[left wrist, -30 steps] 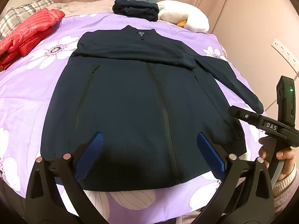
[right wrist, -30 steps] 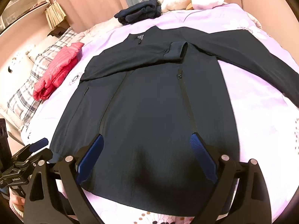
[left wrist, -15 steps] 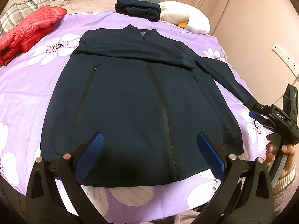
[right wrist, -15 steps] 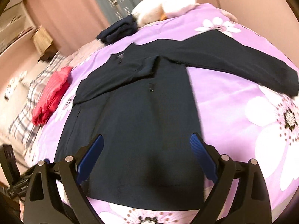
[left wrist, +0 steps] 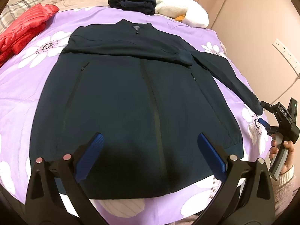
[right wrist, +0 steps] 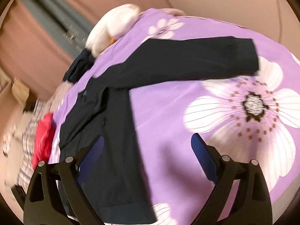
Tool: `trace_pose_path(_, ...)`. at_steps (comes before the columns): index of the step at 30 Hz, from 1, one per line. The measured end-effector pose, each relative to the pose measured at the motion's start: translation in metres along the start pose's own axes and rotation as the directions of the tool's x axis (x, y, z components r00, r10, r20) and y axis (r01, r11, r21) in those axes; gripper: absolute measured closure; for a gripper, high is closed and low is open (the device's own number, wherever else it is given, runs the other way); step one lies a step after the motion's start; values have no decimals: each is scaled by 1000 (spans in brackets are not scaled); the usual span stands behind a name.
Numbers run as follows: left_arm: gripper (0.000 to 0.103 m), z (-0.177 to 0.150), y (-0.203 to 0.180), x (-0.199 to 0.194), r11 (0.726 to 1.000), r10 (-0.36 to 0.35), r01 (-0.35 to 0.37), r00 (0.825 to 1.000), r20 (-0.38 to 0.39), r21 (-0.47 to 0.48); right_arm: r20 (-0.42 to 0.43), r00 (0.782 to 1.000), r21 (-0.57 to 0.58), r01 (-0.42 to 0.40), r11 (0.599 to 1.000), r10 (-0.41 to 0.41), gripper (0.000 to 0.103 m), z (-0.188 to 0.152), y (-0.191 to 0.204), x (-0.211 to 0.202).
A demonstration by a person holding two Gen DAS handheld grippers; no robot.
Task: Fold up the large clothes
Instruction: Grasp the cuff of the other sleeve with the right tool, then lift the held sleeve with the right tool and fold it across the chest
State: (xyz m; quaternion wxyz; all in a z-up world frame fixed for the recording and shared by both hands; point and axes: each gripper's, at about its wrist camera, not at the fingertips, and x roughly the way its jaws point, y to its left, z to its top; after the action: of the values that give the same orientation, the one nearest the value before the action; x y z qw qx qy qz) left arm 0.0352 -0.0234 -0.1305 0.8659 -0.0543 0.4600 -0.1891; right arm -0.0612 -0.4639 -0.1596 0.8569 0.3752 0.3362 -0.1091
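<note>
In the left wrist view, you are holding the left gripper [left wrist: 149, 151] above the near hem of the navy zip-up jacket [left wrist: 131, 101], its blue-padded fingers [left wrist: 90, 156] spread wide and gripping nothing. The jacket is lying flat, front up, on the purple floral bedspread [left wrist: 24, 86], collar toward the far end. One sleeve is lying folded across the chest, its cuff [left wrist: 185, 57] resting right of the zipper; the other sleeve [left wrist: 230, 80] is stretching out to the right. Your right gripper [left wrist: 262, 113] is showing at the right edge, just beside that sleeve's cuff, with your hand [left wrist: 281, 155] wrapped around its handle. A red puffer jacket [left wrist: 24, 26] is lying at the far left, a folded dark garment [left wrist: 133, 2] at the far end, and a white pillow [left wrist: 189, 13] just right of it.

In the right wrist view, which is blurring with motion, you are holding the right gripper [right wrist: 147, 156] with its fingers [right wrist: 203, 158] parted wide and empty. The jacket [right wrist: 105, 131] is lying to the left, and its outstretched sleeve [right wrist: 187, 60] is crossing the far part of the frame, the cuff [right wrist: 243, 56] ending at a large white flower print [right wrist: 251, 108] on the bedspread [right wrist: 159, 116]. The red jacket [right wrist: 43, 138] is showing at the left edge, the white pillow [right wrist: 112, 30] at the far end.
</note>
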Motion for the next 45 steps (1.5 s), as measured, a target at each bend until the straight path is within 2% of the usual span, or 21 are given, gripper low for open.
trace_pose_path(6, 2, 6, -13, 13, 1000, 0, 1, 1000, -22, 25, 67, 997, 127, 34, 991, -43, 9, 15, -49, -8)
trace_pose_path(9, 2, 8, -17, 19, 1000, 0, 1, 999, -33, 29, 96, 995, 180, 21, 983, -39, 9, 21, -69, -6)
trace_pose_path(19, 2, 13, -30, 36, 996, 50, -45, 996, -67, 77, 148, 981, 270, 82, 959, -125, 9, 63, -104, 41)
trace_pose_path(22, 2, 15, -30, 41, 996, 55, -49, 996, -75, 73, 190, 968, 307, 101, 946, -165, 11, 74, -110, 53)
trace_pose_path(25, 2, 15, -30, 47, 996, 60, -54, 994, -88, 69, 230, 947, 346, 135, 928, -223, 34, 80, -116, 61)
trace_pose_path(27, 2, 15, -29, 51, 996, 62, -56, 993, -100, 63, 233, 940, 364, 153, 919, -249, 66, 83, -120, 64)
trace_pose_path(29, 2, 15, -29, 53, 997, 62, -57, 993, -104, 56, 231, 941, 366, 152, 918, -248, 76, 85, -124, 66)
trace_pose_path(32, 2, 17, -27, 49, 997, 60, -56, 994, -92, 50, 257, 933, 307, 170, 936, -253, 84, 90, -114, 59)
trace_pose_path(36, 2, 17, -18, 44, 999, 47, -45, 996, -74, 28, 328, 916, 231, 161, 959, -233, 84, 101, -83, 34)
trace_pose_path(40, 2, 15, -6, 41, 1000, 30, -30, 997, -65, 0, 398, 895, 66, 190, 980, -200, 84, 120, -24, 8)
trace_pose_path(45, 2, 10, 16, 34, 998, -9, 7, 999, -41, -64, 447, 886, -150, 206, 967, -119, 85, 129, 58, -12)
